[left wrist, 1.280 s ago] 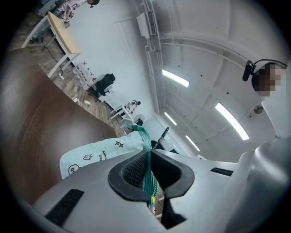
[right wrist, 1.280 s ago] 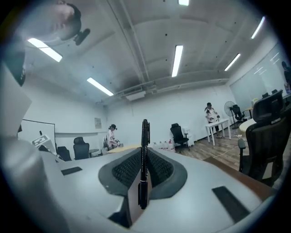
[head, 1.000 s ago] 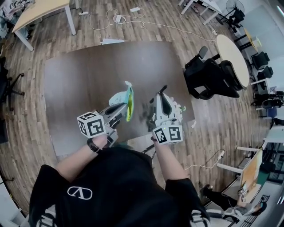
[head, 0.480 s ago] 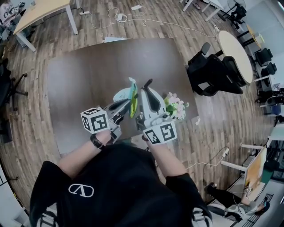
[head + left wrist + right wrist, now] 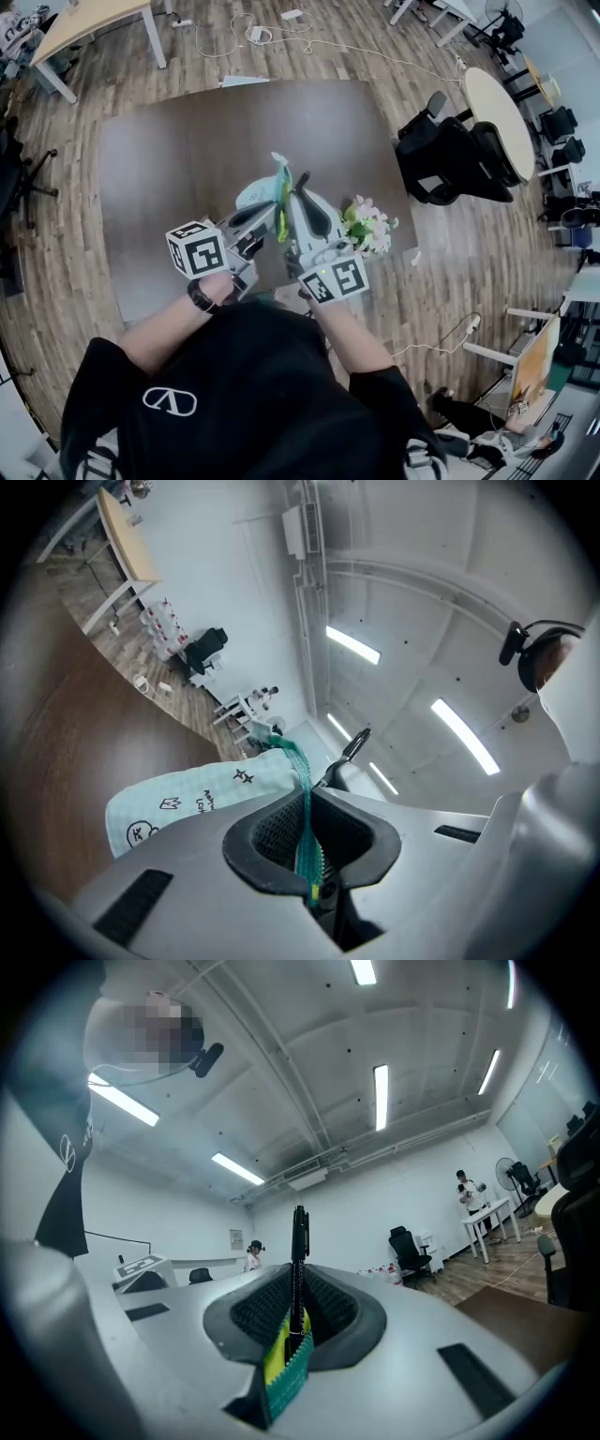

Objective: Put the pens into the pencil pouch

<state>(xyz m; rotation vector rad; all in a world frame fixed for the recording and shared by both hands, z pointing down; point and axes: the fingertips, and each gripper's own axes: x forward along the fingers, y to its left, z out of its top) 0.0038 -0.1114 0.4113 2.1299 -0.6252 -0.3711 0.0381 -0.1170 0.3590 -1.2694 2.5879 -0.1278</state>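
The pencil pouch is pale blue-white with small black drawings and a green zipper edge. It hangs above the dark brown table. My left gripper is shut on its zipper edge; in the left gripper view the green tape runs between the shut left gripper. My right gripper is shut on a black pen, whose end sticks out right beside the pouch's opening. In the right gripper view the pen stands upright in the right gripper, with a bit of green and yellow pouch edge just below.
A bunch of pale flowers lies on the table to the right of my right gripper. Black office chairs and a round table stand at the right. A light desk and floor cables are beyond the table.
My right gripper has moved left with the pen, from beside the flowers to right beside the pouch. The left gripper has lifted the pouch slightly.
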